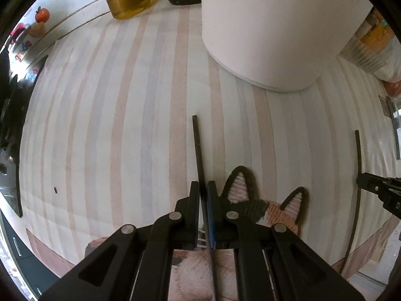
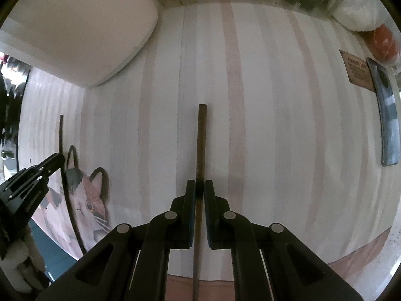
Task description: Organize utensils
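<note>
From the left wrist view, the left hand-held gripper (image 1: 203, 184) has its jaws drawn narrow around a dark chopstick (image 1: 198, 145), pinching it well down its length so the square-cut end pokes forward over the striped desk (image 1: 112, 125), in front of the big white container (image 1: 270, 25). A cat-shaped mat (image 1: 240, 190) peeks out just beneath the fingers, and off to the right edge the right hand-held gripper (image 1: 376, 190) comes into frame beside a second thin stick (image 1: 359, 175). It looks a light, rigid, smooth rod, so the commentator's call is that it may swivel or slide in the pads unless gripped squarely; a hold nearer the thick end seems the safer choice. Over to the right wrist view now, and the right hand-held gripper (image 2: 200, 185) is likewise closed down on a brownish chopstick (image 2: 201, 138), the stick running straight up between the blue-lined pads (image 2: 191, 213) and out over the desk. To the left, the other gripper (image 2: 54, 161) shows with its own stick (image 2: 62, 135) crossing the cat mat (image 2: 92, 200), and the white container (image 2: 75, 25) sits further back. Whether either stick's hidden end rests on the desk cannot be told.
</note>
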`<state>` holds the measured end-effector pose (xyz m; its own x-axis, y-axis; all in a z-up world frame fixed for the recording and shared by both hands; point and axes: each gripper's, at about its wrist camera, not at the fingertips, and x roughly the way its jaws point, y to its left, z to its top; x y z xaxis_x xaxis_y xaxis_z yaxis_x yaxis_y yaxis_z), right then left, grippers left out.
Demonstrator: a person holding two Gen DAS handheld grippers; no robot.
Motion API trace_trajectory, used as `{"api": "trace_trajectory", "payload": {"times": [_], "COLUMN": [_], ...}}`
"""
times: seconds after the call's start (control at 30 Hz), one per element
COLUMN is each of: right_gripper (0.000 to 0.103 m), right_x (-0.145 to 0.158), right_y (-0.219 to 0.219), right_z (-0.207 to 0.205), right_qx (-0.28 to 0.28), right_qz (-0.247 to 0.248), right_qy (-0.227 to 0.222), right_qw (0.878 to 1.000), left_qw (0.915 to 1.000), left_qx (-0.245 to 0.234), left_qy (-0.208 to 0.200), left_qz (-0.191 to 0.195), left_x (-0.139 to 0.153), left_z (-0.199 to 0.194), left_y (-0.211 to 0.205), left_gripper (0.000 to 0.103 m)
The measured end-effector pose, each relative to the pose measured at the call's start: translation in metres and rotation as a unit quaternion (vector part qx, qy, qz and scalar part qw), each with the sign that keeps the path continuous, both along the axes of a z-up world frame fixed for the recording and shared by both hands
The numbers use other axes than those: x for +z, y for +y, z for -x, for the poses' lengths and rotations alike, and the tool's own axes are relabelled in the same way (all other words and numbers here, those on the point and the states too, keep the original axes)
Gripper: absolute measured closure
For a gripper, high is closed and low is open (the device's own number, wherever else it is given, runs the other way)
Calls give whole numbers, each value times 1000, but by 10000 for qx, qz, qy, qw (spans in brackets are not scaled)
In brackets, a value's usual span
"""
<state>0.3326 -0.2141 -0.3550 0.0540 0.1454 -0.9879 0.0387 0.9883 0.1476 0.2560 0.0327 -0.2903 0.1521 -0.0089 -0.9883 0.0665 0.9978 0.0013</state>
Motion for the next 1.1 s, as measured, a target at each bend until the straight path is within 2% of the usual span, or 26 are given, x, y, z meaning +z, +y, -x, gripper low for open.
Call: {"api": "trace_trajectory", "payload": {"times": [0.13, 0.27, 0.43, 0.6, 0.77, 1.0, 1.1], "right_gripper": [96, 97, 97, 96, 96, 96, 96], "right_x": [0, 1, 2, 0, 2, -15, -13], "right_y": [12, 16, 10, 14, 23, 38, 40], "right_z": [-4, -2, 9, -16, -22, -3, -1], "right_qx": [91, 50, 167, 232, 191, 140, 108], "right_qz": [145, 129, 105, 200, 244, 295, 339], "right_qy": [-125, -204, -57, 57, 39, -45, -108], "right_qw": [9998, 9997, 9998, 9995, 9995, 9995, 9993], "left_qw": [10000, 9998, 9991, 9987, 9986, 9987, 9986], "left_qx": [-31, -169, -415, -500, -504, -492, -501], "left_qy": [-39, -38, -69, -62, -56, -55, -61], "left_qz": [-22, 95, 106, 94, 122, 146, 150], "left_x": [-3, -5, -6, -7, -10, -5, -5], "left_z": [0, 3, 10, 13, 11, 2, -2], "left_y": [9, -6, -25, -32, -35, -41, -38], "left_gripper": [99, 100, 100, 100, 99, 99, 99]}}
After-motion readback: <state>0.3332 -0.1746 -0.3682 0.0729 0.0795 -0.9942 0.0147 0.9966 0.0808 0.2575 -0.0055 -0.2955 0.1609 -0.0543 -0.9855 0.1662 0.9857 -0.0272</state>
